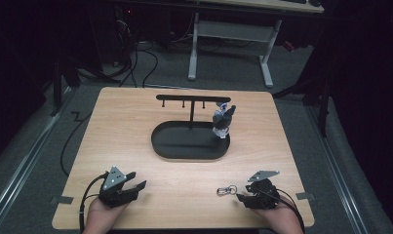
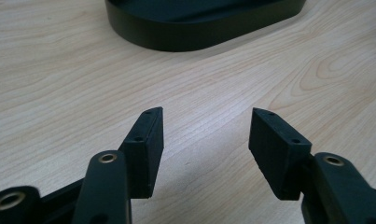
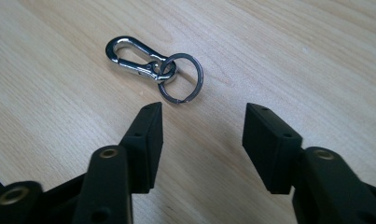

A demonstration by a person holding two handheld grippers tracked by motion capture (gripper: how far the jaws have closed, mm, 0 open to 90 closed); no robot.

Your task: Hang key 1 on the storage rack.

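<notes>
Just ahead — keyring [image 3: 155,68] by right tongs [image 3: 202,123].

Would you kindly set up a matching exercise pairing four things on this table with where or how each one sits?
Things:
1. key clip
2. toy figure
3. left tool
4. black stand

Places or states:
A. at the middle of the table
B. hanging from the stand's bar, at its right end
C. open, with nothing between its jaws
D. flat on the wood just ahead of the right tool

Pairs: 1-D, 2-B, 3-C, 4-A
</notes>
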